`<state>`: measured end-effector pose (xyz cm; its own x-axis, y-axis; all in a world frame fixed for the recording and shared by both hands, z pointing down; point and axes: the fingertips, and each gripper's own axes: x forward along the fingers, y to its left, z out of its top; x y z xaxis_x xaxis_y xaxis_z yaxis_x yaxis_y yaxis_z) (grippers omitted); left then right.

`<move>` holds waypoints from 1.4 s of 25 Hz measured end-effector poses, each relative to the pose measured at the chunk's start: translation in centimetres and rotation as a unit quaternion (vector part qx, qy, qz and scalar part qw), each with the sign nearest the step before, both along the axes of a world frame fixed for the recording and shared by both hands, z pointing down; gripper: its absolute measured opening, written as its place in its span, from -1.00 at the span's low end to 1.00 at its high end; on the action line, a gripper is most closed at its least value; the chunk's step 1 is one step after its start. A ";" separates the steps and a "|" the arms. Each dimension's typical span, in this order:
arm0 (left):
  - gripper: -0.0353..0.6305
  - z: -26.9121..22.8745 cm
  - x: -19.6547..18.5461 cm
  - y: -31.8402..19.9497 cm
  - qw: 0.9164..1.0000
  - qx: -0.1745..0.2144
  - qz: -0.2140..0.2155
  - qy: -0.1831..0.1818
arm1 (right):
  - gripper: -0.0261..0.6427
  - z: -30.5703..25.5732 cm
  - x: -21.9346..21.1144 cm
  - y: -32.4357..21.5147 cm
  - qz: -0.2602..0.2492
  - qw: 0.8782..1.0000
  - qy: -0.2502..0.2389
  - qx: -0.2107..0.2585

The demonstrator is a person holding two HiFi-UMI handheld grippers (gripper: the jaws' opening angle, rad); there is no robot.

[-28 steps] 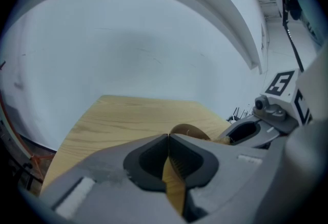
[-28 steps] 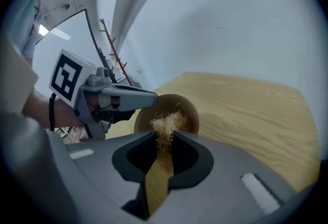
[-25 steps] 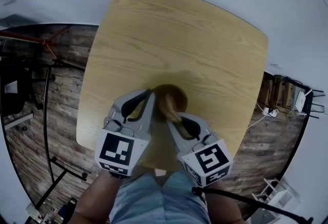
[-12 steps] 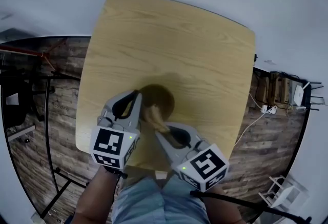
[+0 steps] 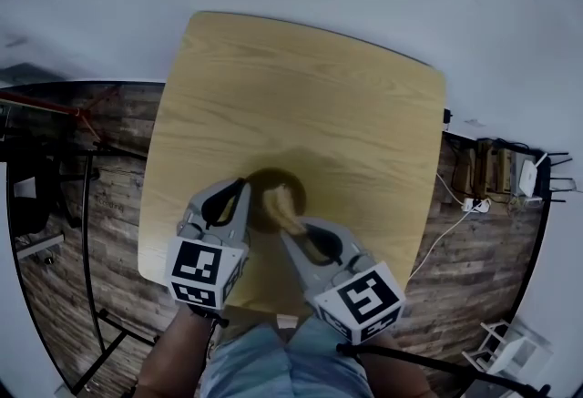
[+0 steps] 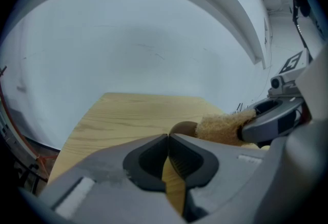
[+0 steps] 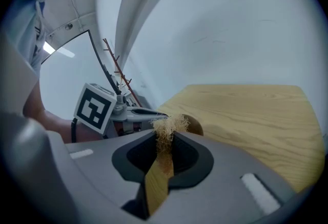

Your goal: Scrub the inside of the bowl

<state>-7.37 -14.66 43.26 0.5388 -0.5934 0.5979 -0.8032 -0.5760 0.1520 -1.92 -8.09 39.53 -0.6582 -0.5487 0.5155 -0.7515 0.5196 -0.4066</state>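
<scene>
Bowl [image 5: 264,183] sits near the desk's [image 5: 310,86] near edge, left gripper [image 5: 243,188] jaws closed together at its left rim, right gripper [image 5: 296,223] jaws clamped on a fibrous scrubber [image 5: 283,203], whose tip has shifted across the bowl's inside this past second, so scrubbing looks under way.

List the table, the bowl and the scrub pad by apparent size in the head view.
Largest to smallest:
1. table, by far the largest
2. bowl, partly covered by the pad
3. scrub pad, clearly smaller than the bowl
</scene>
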 end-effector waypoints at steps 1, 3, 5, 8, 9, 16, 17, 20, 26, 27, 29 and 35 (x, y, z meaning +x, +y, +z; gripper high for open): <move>-0.80 0.0 0.1 -0.1 1.000 0.000 0.001 0.002 | -0.75 0.2 0.1 -0.3 0.002 1.000 0.004 0.000; -0.80 0.0 0.5 -0.1 1.000 -0.001 0.003 0.006 | -0.75 0.9 0.2 -0.9 0.008 1.000 0.014 -0.004; -0.80 0.2 0.7 0.2 1.000 -0.004 0.008 0.009 | -0.75 1.6 0.2 -1.4 0.014 1.000 0.025 -0.008; -0.80 0.6 0.8 0.8 1.000 -0.008 0.018 0.015 | -0.75 2.5 0.1 -2.1 0.016 0.999 0.045 -0.012; -0.80 0.6 0.9 0.9 1.000 -0.009 0.020 0.017 | -0.75 2.8 -0.1 -2.2 0.013 0.999 0.051 -0.012; -0.80 0.2 1.0 1.1 0.999 -0.007 0.039 0.027 | -0.75 3.8 -2.5 -2.1 -0.032 0.997 0.064 -0.020; -0.80 0.1 1.0 1.1 0.999 -0.006 0.042 0.027 | -0.75 3.9 -2.8 -1.9 -0.038 0.997 0.066 -0.023; -0.80 -0.1 0.9 1.1 0.999 -0.003 0.047 0.024 | -0.75 4.2 -3.5 -1.3 -0.058 0.995 0.071 -0.036; -0.81 0.0 0.7 0.6 0.999 0.002 0.048 0.014 | -0.75 4.3 -4.9 0.5 -0.098 0.992 0.045 -0.063; -0.81 -0.1 0.6 0.4 0.999 0.004 0.046 0.011 | -0.75 4.2 -4.9 0.8 -0.102 0.992 0.041 -0.065; -0.81 0.0 0.3 0.2 0.999 0.006 0.042 0.005 | -0.75 3.7 -4.9 1.3 -0.108 0.992 0.034 -0.063; -0.80 0.1 -0.7 0.2 0.999 0.010 0.031 -0.019 | -0.75 1.3 -4.6 2.7 -0.114 0.992 0.014 -0.044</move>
<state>-8.04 -14.49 43.32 0.5518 -0.5711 0.6077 -0.7705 -0.6279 0.1095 -6.55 -5.40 40.82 -0.7446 -0.3395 0.5746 -0.6305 0.6404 -0.4386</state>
